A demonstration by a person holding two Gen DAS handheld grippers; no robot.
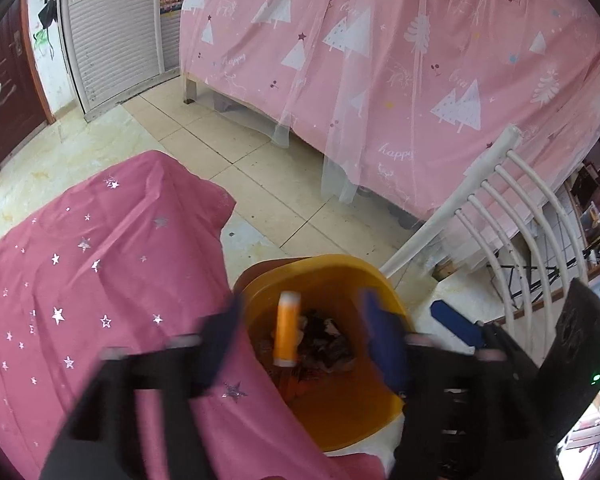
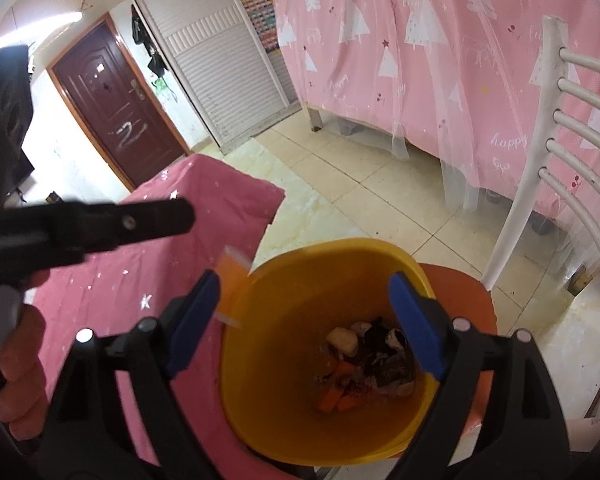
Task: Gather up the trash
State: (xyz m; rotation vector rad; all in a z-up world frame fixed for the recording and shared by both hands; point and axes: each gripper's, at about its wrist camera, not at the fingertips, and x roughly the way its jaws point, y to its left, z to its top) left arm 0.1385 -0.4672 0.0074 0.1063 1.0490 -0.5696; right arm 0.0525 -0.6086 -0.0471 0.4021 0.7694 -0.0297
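Blue-padded left hand-held gripper (image 1: 300, 344) above round yellow bin (image 1: 384, 280)

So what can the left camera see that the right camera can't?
Only the left wrist view shows the orange tube in mid-air over the bin, between the open left gripper, plus the shelves behind the chair. Only the right wrist view shows a hand and the whole brown door. Both show the yellow bin with trash inside, the pink cloth and the white chair.
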